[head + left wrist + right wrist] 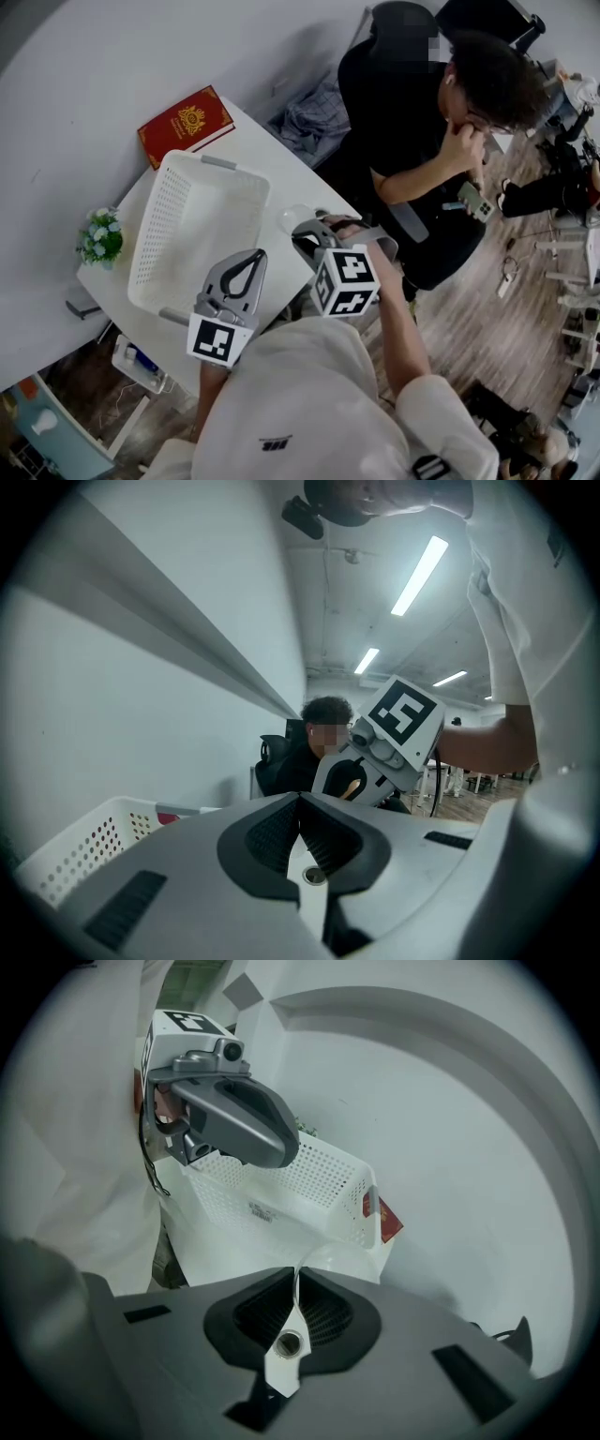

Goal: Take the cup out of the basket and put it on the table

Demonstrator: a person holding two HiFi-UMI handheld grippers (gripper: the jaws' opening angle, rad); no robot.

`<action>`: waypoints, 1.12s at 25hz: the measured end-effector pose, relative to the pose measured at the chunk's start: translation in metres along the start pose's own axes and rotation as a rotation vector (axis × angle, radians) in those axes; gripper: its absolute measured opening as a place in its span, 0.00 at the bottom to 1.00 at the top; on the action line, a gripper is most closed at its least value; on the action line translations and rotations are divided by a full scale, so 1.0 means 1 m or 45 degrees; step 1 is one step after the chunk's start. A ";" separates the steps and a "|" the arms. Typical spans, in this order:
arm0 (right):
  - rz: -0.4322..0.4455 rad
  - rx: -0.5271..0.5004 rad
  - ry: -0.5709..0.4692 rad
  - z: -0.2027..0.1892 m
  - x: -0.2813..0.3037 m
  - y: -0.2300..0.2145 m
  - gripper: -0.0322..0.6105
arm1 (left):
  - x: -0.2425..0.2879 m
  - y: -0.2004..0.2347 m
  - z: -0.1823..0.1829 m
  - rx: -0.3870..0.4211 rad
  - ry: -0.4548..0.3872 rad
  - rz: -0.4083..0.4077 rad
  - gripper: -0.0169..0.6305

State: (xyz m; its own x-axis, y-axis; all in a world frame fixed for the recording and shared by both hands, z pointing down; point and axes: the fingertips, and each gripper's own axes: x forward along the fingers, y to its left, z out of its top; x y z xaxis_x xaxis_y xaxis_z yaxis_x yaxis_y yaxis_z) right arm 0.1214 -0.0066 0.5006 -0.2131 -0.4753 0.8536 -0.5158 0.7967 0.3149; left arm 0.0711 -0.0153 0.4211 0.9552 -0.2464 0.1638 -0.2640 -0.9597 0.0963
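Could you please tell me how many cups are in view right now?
1. A clear cup, rim pinched in the right gripper, beside the basket, on or just above the table. None shows inside the basket.

The basket (202, 225) in front of you is matt white perforated plastic. Your cup (298, 218) is thin clear plastic. The table (291, 183) is smooth, matt white, and the book (185, 125) has a smooth red cover.

nothing legible: gold print on the red book (185, 125), 11 o'clock of the basket (159, 216), too small; its sticker (261, 1211) blurred.
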 end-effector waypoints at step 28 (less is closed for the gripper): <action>0.100 0.171 0.124 -0.075 0.071 0.040 0.09 | 0.030 -0.029 -0.012 -0.107 0.024 -0.097 0.04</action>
State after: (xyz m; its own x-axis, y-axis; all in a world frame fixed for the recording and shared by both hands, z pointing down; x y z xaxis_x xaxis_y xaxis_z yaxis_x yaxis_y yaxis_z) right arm 0.1475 0.0195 0.6049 -0.1790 -0.3699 0.9117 -0.6081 0.7701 0.1930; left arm 0.1054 0.0067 0.4349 0.9706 -0.1696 0.1709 -0.2014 -0.9607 0.1910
